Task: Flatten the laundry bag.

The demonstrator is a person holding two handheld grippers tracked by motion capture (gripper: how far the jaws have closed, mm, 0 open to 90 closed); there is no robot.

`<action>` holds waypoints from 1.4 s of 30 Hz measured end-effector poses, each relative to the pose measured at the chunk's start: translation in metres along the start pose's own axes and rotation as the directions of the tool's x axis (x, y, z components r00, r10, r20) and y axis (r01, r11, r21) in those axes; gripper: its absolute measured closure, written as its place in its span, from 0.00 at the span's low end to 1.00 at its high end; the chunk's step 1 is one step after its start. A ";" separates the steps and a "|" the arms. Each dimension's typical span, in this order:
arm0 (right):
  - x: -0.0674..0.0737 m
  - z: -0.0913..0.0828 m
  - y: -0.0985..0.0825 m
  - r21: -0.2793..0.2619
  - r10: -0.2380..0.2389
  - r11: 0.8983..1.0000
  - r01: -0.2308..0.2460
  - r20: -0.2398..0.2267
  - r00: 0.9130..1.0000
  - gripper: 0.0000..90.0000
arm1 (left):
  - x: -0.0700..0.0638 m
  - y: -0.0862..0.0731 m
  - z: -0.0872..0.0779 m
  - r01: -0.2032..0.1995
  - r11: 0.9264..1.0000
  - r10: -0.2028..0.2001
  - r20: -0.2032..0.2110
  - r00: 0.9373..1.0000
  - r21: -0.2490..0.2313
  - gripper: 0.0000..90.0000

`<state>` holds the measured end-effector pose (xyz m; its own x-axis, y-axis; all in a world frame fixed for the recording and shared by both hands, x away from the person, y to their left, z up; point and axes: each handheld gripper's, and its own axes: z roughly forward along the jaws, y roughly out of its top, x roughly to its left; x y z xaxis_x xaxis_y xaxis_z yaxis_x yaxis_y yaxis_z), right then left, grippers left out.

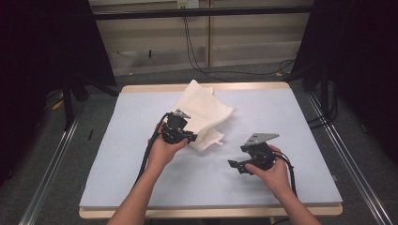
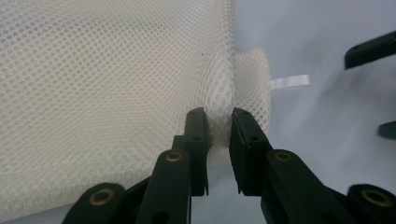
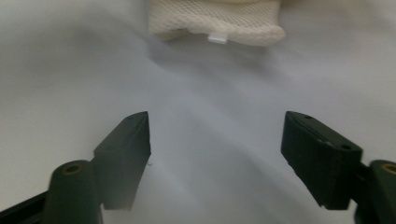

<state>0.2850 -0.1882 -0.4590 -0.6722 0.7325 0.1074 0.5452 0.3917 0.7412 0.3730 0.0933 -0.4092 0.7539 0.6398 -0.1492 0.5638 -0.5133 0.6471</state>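
Two hand-held grippers work over a pale blue surface (image 1: 141,154). The left gripper (image 2: 219,122), wrist angled toward the table's middle, has its jaws clamped on an edge of the cream mesh bag (image 1: 202,115) lying mid-surface. The right gripper (image 3: 217,128) hovers nearby, jaws apart and empty. The bag's small white tag (image 3: 217,38) looks blank.

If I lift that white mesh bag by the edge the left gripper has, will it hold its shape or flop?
Probably flop: the mesh bag already lies creased and folded on the table. It looks light, being thin open netting, so the left gripper, its jaws pinching one edge, should carry it. The weave may snag rather than slip. The right gripper is open and could steady the hanging end.
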 end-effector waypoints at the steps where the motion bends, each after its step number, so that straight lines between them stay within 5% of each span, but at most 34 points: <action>1: 0.002 0.003 0.001 0.000 -0.003 1.000 0.003 -0.008 1.000 0.29 | 0.000 0.000 0.000 0.023 0.999 -0.022 0.010 1.000 -0.025 0.87; 25: 0.027 0.068 0.033 -0.041 0.095 0.994 -0.098 -0.077 0.993 0.64 | 0.010 0.004 -0.011 0.047 0.998 -0.046 0.029 0.999 -0.050 0.87; 32: 0.030 0.079 0.041 -0.048 0.151 0.987 -0.155 -0.078 0.986 0.74 | 0.012 0.004 -0.015 0.052 0.997 -0.050 0.023 0.998 -0.050 0.87; 35: 0.031 0.079 0.045 -0.067 0.173 0.982 -0.179 -0.087 0.981 0.87 | 0.013 0.003 -0.015 0.070 0.996 -0.069 0.020 0.997 -0.063 0.87; 42: 0.027 0.074 0.050 -0.062 0.138 0.988 -0.144 -0.086 0.987 0.99 | 0.019 0.002 -0.022 0.082 0.994 -0.081 0.007 0.997 -0.078 0.87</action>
<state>0.3314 -0.1078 -0.4675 -0.6311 0.7289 0.2653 0.6040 0.2472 0.7577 0.3814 0.1168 -0.3945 0.7080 0.6752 -0.2070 0.5956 -0.4133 0.6888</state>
